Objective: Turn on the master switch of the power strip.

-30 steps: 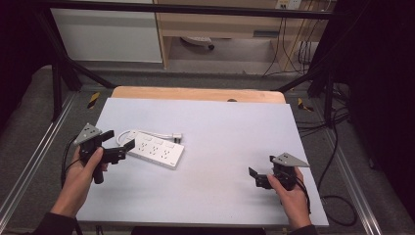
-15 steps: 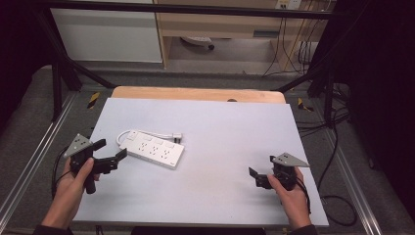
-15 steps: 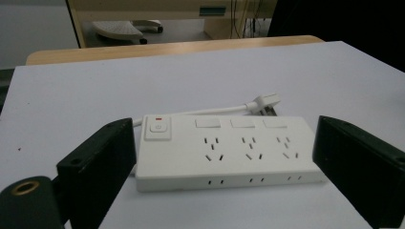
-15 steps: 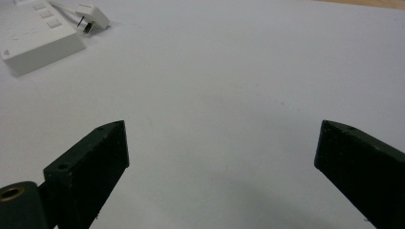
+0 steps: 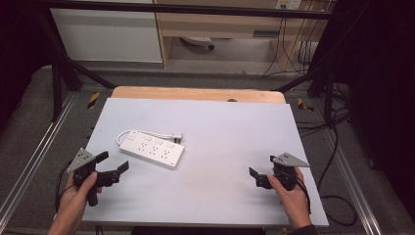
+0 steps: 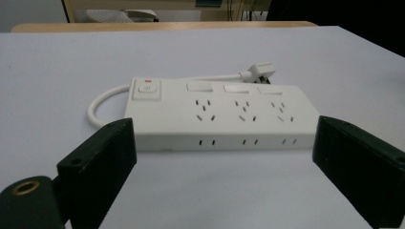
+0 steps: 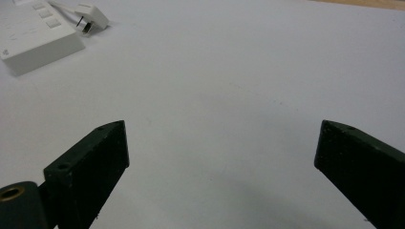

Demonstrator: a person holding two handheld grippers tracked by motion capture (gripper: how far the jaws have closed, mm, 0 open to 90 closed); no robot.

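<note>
Power strip [image 5: 152,149] lies flat left of centre on the table [image 5: 220,127], cord looped behind it. Left tool [image 5: 110,169], jaws apart, faces its long side from lower left, likely lining up a grasp; right tool [image 5: 262,178], jaws apart, idles empty at lower right

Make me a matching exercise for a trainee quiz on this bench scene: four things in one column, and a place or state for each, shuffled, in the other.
Column one:
1. power strip
2. left gripper
3. right gripper
4. plug

Column two:
A. open, at the table's near right
B. lying flat on the white tabletop, left of centre
C. open, facing the strip's long side, apart from it
D. at the end of the white cord, behind the strip

Pairs: 1-B, 2-C, 3-A, 4-D
</note>
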